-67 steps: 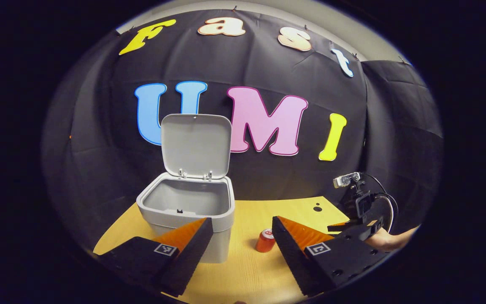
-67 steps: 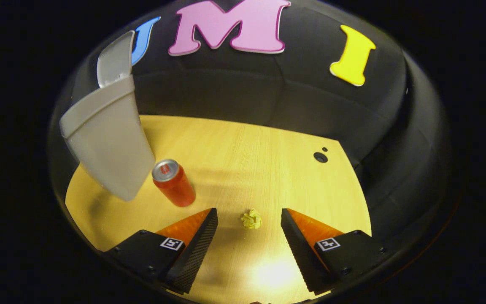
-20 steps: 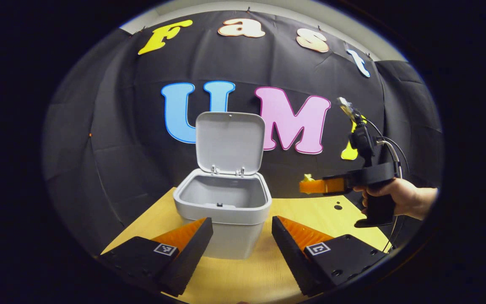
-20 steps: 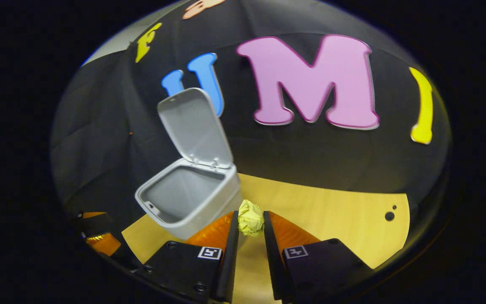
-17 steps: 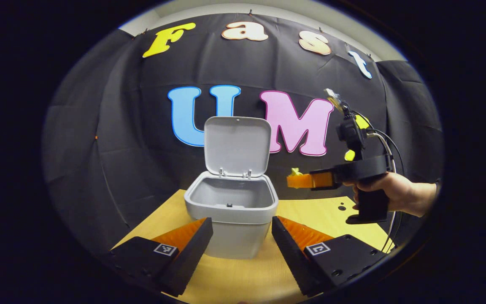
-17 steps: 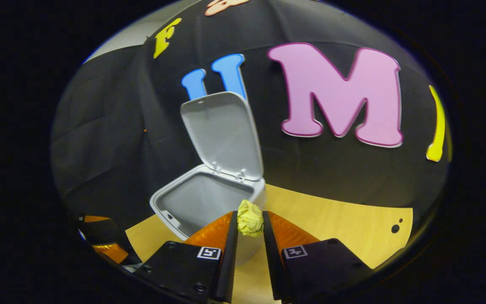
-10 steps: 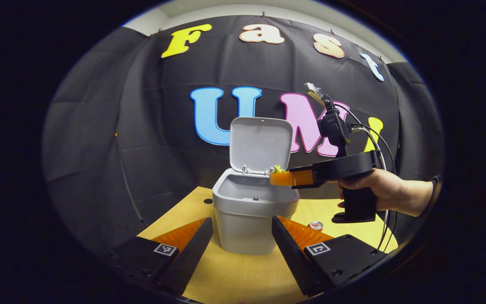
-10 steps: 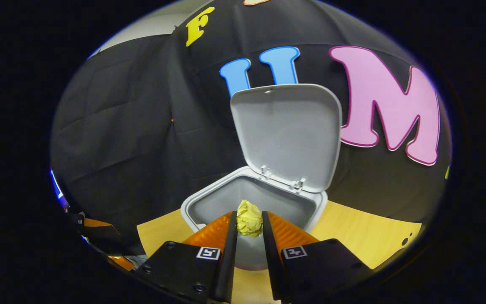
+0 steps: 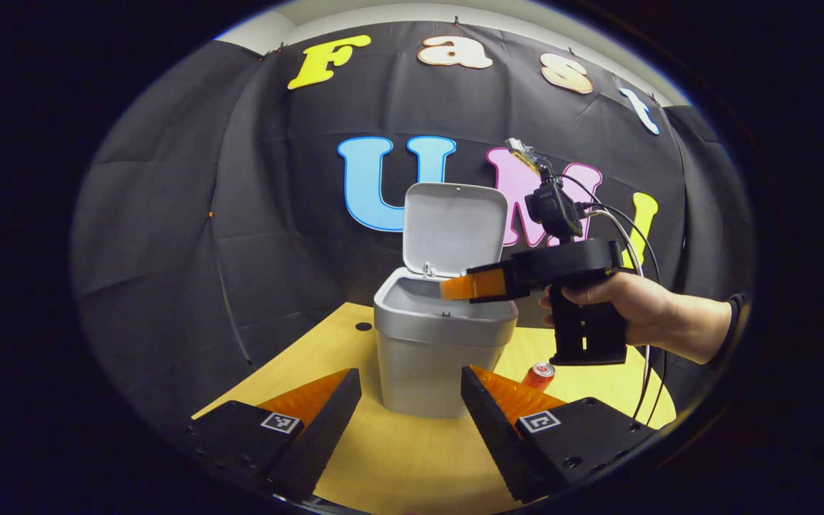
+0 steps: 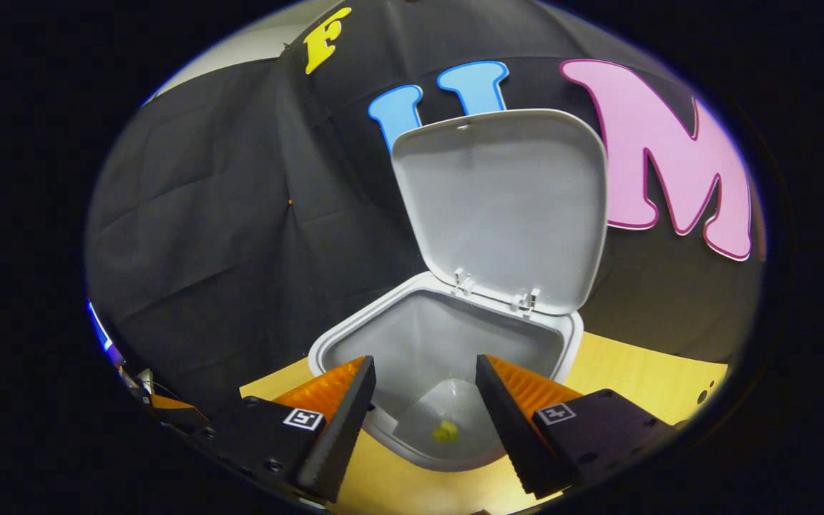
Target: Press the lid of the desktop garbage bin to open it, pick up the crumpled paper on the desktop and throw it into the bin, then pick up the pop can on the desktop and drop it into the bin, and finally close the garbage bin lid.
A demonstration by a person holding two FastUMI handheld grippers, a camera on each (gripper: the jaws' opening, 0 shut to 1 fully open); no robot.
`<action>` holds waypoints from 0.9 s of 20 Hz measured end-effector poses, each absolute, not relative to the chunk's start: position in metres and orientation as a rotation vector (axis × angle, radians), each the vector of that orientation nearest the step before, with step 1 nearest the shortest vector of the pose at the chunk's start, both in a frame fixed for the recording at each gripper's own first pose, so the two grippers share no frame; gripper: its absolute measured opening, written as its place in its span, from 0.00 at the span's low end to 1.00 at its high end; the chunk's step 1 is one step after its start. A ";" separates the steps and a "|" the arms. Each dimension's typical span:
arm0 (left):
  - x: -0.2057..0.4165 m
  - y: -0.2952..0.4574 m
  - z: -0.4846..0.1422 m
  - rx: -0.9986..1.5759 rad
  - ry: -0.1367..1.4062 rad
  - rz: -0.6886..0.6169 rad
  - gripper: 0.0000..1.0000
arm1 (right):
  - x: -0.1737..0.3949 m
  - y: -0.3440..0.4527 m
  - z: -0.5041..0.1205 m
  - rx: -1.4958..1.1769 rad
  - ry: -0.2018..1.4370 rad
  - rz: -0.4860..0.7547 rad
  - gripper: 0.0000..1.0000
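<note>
The right gripper view looks down into the open garbage bin (image 10: 448,343): the crumpled paper (image 10: 445,430) lies at the bottom, a small yellow wad against the pale grey inside, loose and well below the right tongs (image 10: 425,390), whose fingers stand spread apart with nothing between them. The lid (image 10: 501,207) stands up at the far side of the bin on its two hinges, its inner face turned toward the camera.

The left gripper view shows the bin (image 9: 440,343) from the near side and lower, so its inside bottom is hidden there. It does show the pop can (image 9: 539,374), red with a silver top, standing on the bench (image 9: 412,458) just right of the bin, partly behind a finger of the left tongs (image 9: 410,400). The left tongs are open and hold nothing, low over the near part of the bench, apart from the bin. In that view a hand (image 9: 634,304) holds the right tongs (image 9: 455,287) over the right part of the bin's mouth, tips pointing left above the rim. The lid (image 9: 453,229) is raised upright behind them
</note>
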State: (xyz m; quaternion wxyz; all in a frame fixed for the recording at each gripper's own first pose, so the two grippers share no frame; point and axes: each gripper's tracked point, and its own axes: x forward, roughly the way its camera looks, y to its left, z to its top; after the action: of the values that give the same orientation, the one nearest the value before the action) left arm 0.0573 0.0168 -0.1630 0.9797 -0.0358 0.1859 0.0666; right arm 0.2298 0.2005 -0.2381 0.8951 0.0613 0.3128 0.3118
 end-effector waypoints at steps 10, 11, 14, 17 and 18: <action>0.104 -0.079 -0.240 -0.065 0.383 -0.122 0.95 | 0.241 0.011 -0.215 -0.016 0.469 0.243 0.97; 0.109 -0.092 -0.253 -0.069 0.390 -0.158 0.95 | 0.239 -0.007 -0.212 -0.021 0.447 0.203 0.97; 0.130 -0.125 -0.289 -0.026 0.398 -0.225 0.95 | 0.229 -0.071 -0.209 -0.064 0.390 0.065 0.96; 0.152 -0.157 -0.331 0.012 0.421 -0.286 0.95 | 0.213 -0.138 -0.217 -0.132 0.373 -0.049 0.96; 0.157 -0.167 -0.343 0.009 0.432 -0.305 0.95 | 0.206 -0.157 -0.219 -0.149 0.372 -0.088 0.96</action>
State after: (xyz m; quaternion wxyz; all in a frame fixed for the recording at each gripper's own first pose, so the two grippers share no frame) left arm 0.1570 -0.1670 -0.3427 0.9652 0.0043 0.2134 -0.1509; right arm 0.2055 -0.1566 -0.2194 0.9790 -0.0742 0.1847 -0.0437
